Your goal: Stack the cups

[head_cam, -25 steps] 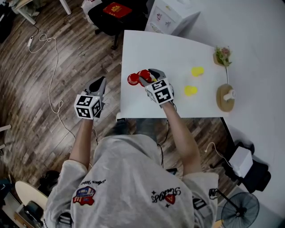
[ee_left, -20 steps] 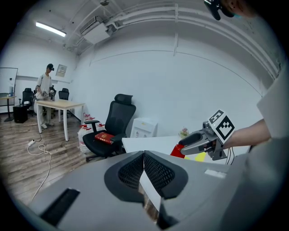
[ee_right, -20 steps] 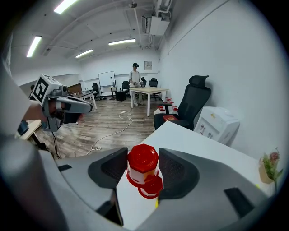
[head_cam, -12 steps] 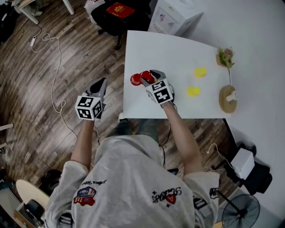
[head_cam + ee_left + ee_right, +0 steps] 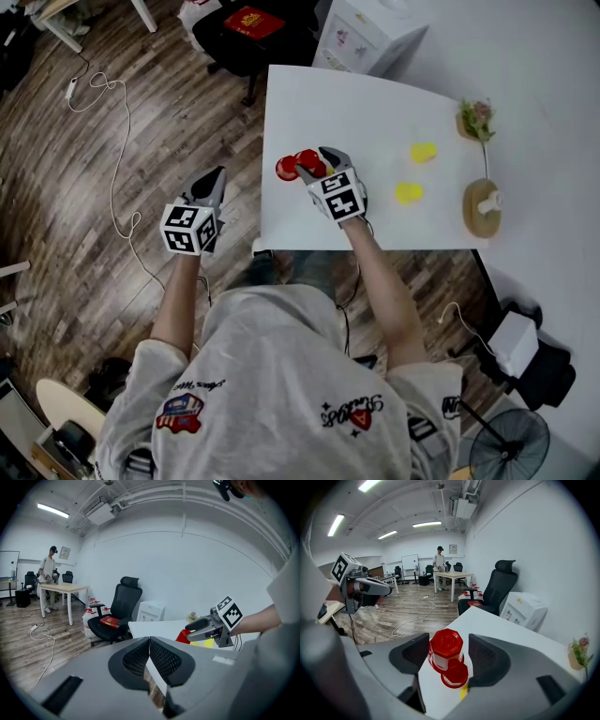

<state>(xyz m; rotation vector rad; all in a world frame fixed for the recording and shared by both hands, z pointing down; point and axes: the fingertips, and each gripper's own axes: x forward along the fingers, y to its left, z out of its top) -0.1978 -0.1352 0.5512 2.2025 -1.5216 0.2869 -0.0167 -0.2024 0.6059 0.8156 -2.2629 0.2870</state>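
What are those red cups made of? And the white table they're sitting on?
The red cups look like thin plastic. They are glossy, with light glinting off the many-sided base, and the sides seem a bit see-through. The table top looks like smooth, matte white laminate or painted board. It is flat and even in colour, and no wood grain shows. The pictures can't settle which of the two it is.

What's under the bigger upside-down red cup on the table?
The bigger upside-down red plastic cup stands rim-down on the white table, with a smaller red cup close beside it. Its closed base faces up, so whatever is underneath is hidden.
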